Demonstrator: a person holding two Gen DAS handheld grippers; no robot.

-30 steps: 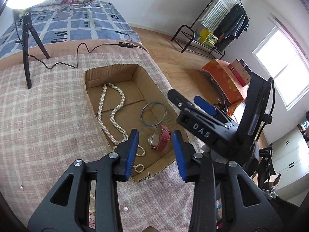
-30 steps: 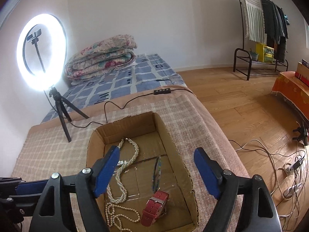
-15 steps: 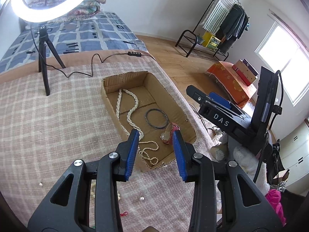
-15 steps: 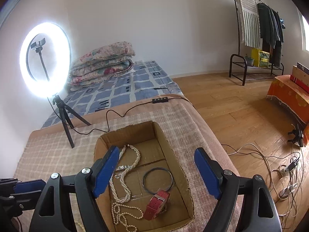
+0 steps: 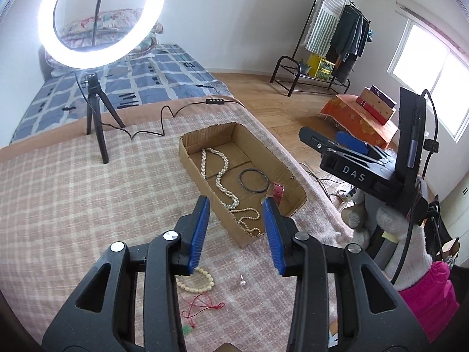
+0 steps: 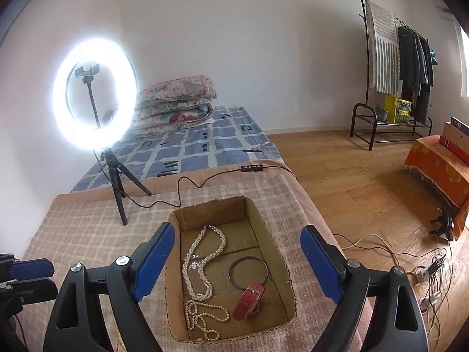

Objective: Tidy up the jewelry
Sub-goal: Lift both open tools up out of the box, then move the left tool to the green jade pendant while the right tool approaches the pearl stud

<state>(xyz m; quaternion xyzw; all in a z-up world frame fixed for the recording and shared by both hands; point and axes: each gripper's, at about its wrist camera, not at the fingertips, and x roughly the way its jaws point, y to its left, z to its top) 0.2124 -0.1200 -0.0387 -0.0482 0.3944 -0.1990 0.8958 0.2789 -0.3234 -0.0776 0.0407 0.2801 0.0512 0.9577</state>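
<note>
Standing behind cardboard box (image 6: pixel 288 270): ring light (image 6: pixel 95 99), folded quilts (image 6: pixel 176 99).

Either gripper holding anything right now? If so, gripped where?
Nothing held. The left gripper and right gripper both have empty jaws, which have just been opening; the jewelry lies in the cardboard box.

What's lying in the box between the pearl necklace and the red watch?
A dark bangle lies flat on the floor of the cardboard box, between the pearl necklace and the red watch, touching the watch. The right wrist view shows it best.
</note>
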